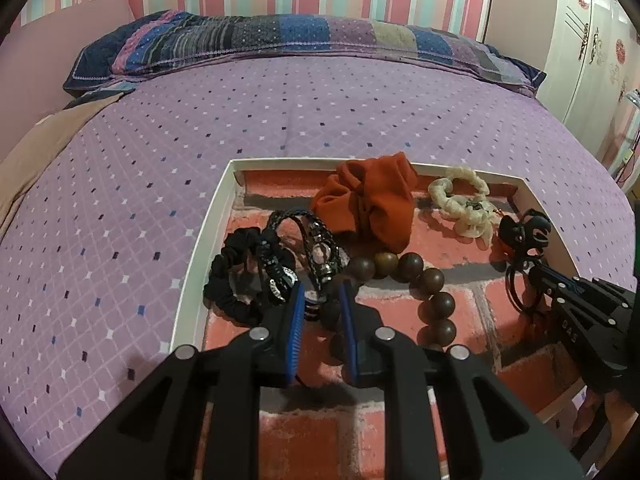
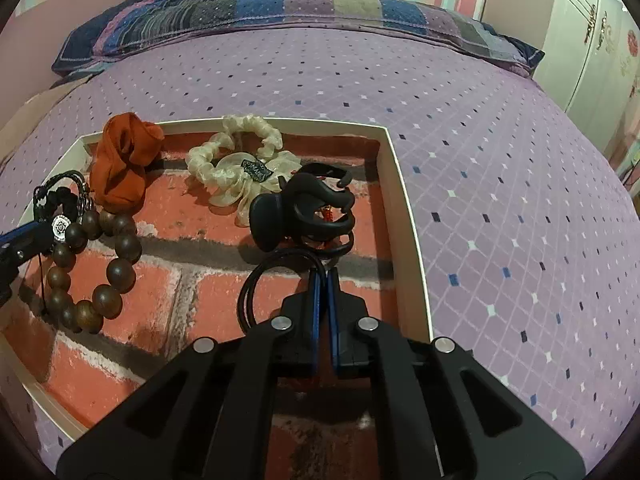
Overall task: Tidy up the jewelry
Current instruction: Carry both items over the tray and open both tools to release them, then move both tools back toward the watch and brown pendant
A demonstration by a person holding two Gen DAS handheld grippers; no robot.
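A white-walled tray [image 1: 200,236] with a brick-print floor lies on the bed. In it are a black scrunchie [image 1: 230,280], braided black bracelets [image 1: 316,248], a brown wooden bead bracelet [image 1: 432,280], an orange scrunchie [image 1: 368,204], a cream scrunchie [image 1: 464,204] and a black claw clip [image 2: 304,212]. My left gripper [image 1: 322,296] is partly open around a dark charm of the braided bracelets. My right gripper [image 2: 323,276] is shut on thin black hair ties [image 2: 256,284] just in front of the claw clip; it also shows in the left wrist view [image 1: 532,272].
The tray [image 2: 404,208] rests on a purple diamond-pattern bedspread [image 1: 160,152]. A patchwork pillow [image 1: 280,40] lies along the far edge by the striped wall. A white wardrobe [image 2: 592,40] stands at the right.
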